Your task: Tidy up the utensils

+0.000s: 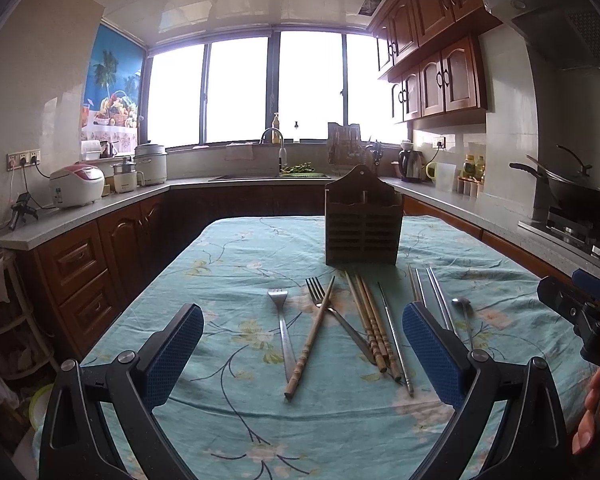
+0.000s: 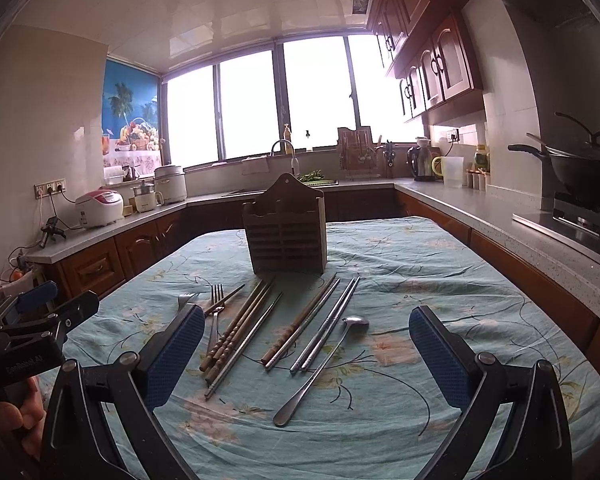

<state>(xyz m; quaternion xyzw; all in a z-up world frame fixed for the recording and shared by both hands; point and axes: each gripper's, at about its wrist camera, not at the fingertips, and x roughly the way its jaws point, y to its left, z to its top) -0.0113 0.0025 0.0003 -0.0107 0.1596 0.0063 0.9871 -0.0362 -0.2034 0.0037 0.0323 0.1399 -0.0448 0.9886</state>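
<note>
A brown wooden utensil holder (image 1: 363, 222) (image 2: 287, 232) stands upright on the table, empty as far as I can see. In front of it lie two metal forks (image 1: 283, 320) (image 2: 216, 308), several wooden chopsticks (image 1: 374, 320) (image 2: 236, 328), metal chopsticks (image 1: 396, 340) (image 2: 328, 326) and a metal spoon (image 2: 324, 364) (image 1: 462, 308). My left gripper (image 1: 303, 354) is open and empty, above the near table edge before the forks. My right gripper (image 2: 306, 358) is open and empty, before the spoon and metal chopsticks. Each gripper shows at the edge of the other's view (image 1: 580, 308) (image 2: 40, 320).
The table carries a teal flowered cloth (image 1: 240, 264) (image 2: 440, 264). Kitchen counters run along the left, back and right, with rice cookers (image 1: 76, 184), a sink tap (image 1: 272, 136), a kettle (image 1: 410, 164) and a wok on the stove (image 1: 580, 192).
</note>
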